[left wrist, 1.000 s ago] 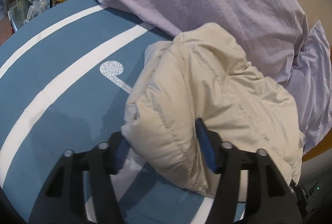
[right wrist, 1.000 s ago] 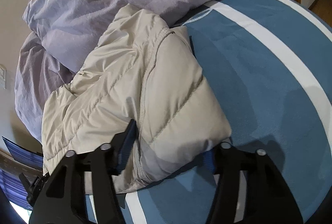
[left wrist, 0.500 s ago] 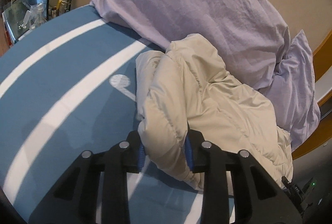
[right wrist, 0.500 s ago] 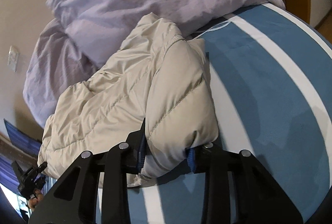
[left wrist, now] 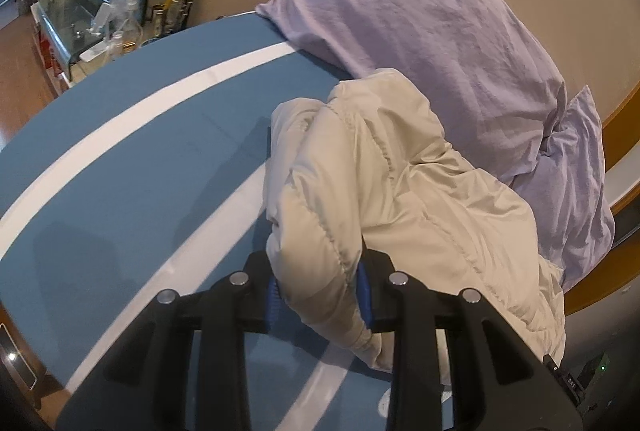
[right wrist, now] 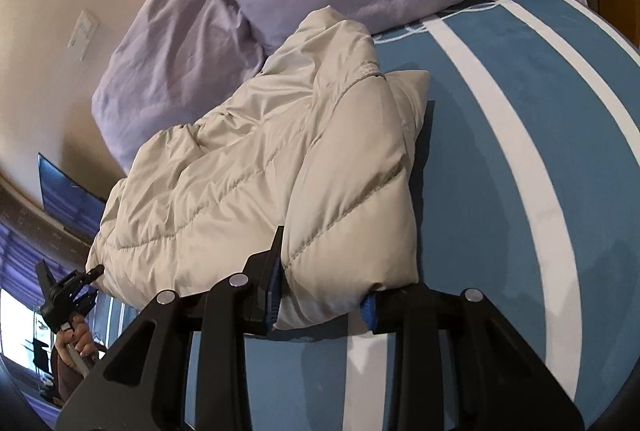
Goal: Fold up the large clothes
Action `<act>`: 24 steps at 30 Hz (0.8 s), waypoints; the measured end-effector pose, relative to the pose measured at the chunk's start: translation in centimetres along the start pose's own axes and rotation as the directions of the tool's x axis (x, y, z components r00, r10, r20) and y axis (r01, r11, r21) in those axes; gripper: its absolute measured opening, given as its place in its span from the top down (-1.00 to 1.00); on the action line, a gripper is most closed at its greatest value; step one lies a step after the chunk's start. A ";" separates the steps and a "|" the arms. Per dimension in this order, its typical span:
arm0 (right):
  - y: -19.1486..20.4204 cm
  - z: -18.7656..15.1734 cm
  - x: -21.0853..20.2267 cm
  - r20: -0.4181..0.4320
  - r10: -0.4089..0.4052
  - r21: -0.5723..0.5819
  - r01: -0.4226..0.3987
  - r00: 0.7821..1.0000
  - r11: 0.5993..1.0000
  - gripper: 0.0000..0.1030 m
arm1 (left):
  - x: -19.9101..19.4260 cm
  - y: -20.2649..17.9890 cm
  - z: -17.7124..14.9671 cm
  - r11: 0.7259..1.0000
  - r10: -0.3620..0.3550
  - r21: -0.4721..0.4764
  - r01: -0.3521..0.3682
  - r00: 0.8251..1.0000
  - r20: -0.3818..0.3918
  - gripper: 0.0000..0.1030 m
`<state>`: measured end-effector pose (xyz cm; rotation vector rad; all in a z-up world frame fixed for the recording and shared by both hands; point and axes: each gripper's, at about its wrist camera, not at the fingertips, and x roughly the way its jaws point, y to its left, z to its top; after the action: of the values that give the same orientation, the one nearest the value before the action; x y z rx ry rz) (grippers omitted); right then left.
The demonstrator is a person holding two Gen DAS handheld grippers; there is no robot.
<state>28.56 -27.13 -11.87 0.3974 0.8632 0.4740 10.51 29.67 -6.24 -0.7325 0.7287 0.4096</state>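
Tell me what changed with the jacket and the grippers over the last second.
Both grippers closed on the beige puffer jacket: the left gripper and right gripper stood open around its near edge, now each pinches a fold. Both drew back, dragging it along. The lilac pillows and blue bedspread stayed put.

You see a puffy quilted jacket (left wrist: pixel 384 191) of smooth cream cloth with a faint sheen. Your grippers' matt black plastic fingers (left wrist: pixel 224 331) carry ribbed blue pads (right wrist: pixel 274 291) and shiny metal pins. The pillows (left wrist: pixel 432 31) are crinkled matt lilac cloth; the bedspread (left wrist: pixel 120 191) is soft matt blue.
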 end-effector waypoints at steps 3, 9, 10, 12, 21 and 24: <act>0.3 -0.2 -0.1 0.003 -0.030 -0.010 0.030 1.000 1.000 0.33 | 0.0 0.1 -0.4 1.000 0.019 -0.002 -0.019 1.000 -0.004 0.34; 0.8 -0.2 -1.1 0.017 -0.096 -0.021 0.097 0.995 0.995 0.08 | 0.0 0.4 -0.9 0.998 0.062 -0.011 -0.062 0.998 -0.008 0.04; 0.9 -0.2 -1.4 0.023 -0.109 -0.025 0.109 0.994 0.994 0.04 | 0.1 0.4 -0.9 0.998 0.063 -0.015 -0.063 0.998 -0.011 -0.11; 1.1 -0.1 -1.8 0.033 -0.139 -0.028 0.140 0.990 0.990 -0.02 | 0.1 0.6 -1.0 0.998 0.061 -0.022 -0.062 0.998 -0.010 -0.23; 4.4 0.9 -3.5 0.195 -0.263 -0.133 0.292 0.945 0.947 -0.21 | 0.9 0.1 -0.9 0.999 0.043 -0.033 -0.043 0.999 -0.019 -0.53; 7.3 1.0 -1.6 0.186 -0.222 -0.215 0.260 0.957 0.941 -0.21 | 1.3 -0.3 -1.0 0.998 0.048 -0.028 -0.048 0.999 -0.018 -0.58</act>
<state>26.72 -22.10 -6.54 0.1035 0.6791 0.3073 11.17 28.86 -7.56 -0.7473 0.7586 0.4587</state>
